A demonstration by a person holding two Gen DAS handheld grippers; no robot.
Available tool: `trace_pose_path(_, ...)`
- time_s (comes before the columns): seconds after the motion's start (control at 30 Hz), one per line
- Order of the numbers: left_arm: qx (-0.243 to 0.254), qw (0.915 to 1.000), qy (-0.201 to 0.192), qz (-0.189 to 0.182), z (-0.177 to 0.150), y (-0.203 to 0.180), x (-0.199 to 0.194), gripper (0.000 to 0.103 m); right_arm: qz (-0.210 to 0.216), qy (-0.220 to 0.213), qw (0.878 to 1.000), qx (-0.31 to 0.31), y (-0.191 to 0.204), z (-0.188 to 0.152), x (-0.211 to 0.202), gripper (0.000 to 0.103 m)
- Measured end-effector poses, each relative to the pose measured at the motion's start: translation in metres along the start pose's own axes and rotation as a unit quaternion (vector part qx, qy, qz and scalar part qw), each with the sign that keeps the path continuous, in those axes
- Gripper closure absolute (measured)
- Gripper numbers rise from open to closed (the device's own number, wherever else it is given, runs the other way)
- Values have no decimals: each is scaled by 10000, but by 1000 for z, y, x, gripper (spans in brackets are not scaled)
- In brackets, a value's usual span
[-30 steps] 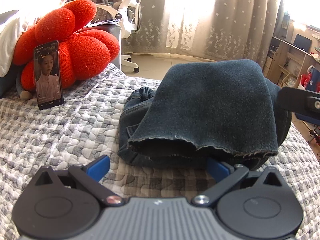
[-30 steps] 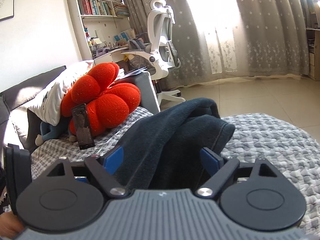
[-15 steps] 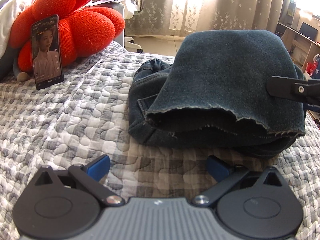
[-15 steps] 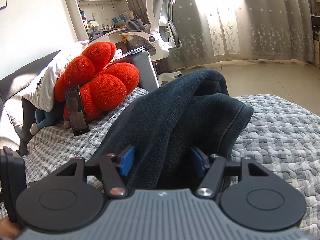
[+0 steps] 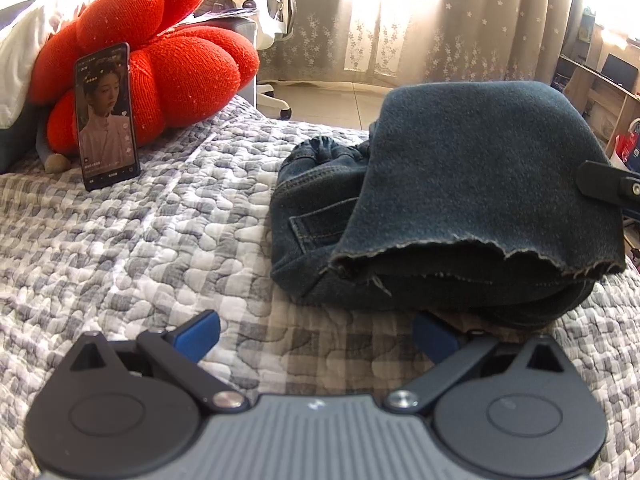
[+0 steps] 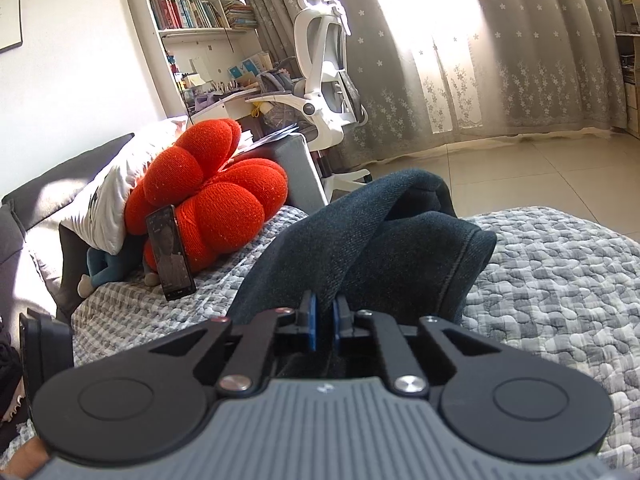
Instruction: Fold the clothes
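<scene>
No writing is legible on the jeans. My right gripper has just clamped their raw-hemmed fold; my left gripper gapes, released, over bare quilt beside the phone.

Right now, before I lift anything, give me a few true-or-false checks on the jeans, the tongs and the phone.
1. The right tongs are shut on the jeans. True; they have just closed on the denim.
2. The left tongs grip the jeans. False: they are open, short of the folded pile.
3. The phone lies flat on the quilt. False: it leans upright against the red cushion.
4. The jeans sit folded on the quilt. True.
</scene>
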State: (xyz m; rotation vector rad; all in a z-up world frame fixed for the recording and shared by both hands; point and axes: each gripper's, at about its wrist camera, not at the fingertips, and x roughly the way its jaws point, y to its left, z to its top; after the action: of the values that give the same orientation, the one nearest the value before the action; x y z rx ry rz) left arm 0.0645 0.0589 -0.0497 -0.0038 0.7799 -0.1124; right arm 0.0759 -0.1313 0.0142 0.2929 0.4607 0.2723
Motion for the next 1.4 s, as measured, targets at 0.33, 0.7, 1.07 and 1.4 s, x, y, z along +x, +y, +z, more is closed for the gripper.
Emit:
trace_pose_path(0.33, -202, 9983, -326, -432, 2, 4, -8, 0, -528, -608, 9967, 90, -23, 14, -23, 95)
trace_pose_path(0.7, -397, 9933, -701, -832, 8, 4, -14, 2, -1693, -524, 9836, 320, -69, 17, -17, 95)
trace_pose_path(1.07, -714, 9882, -976, -938, 12, 12, -22, 3, -2299, 324, 9687, 883, -111, 4, -3, 95)
trace_pose_path(1.4, -761, 9886, -919, -922, 13, 13, -20, 3, -2025, 91, 9753, 874, -100, 4, -24, 48)
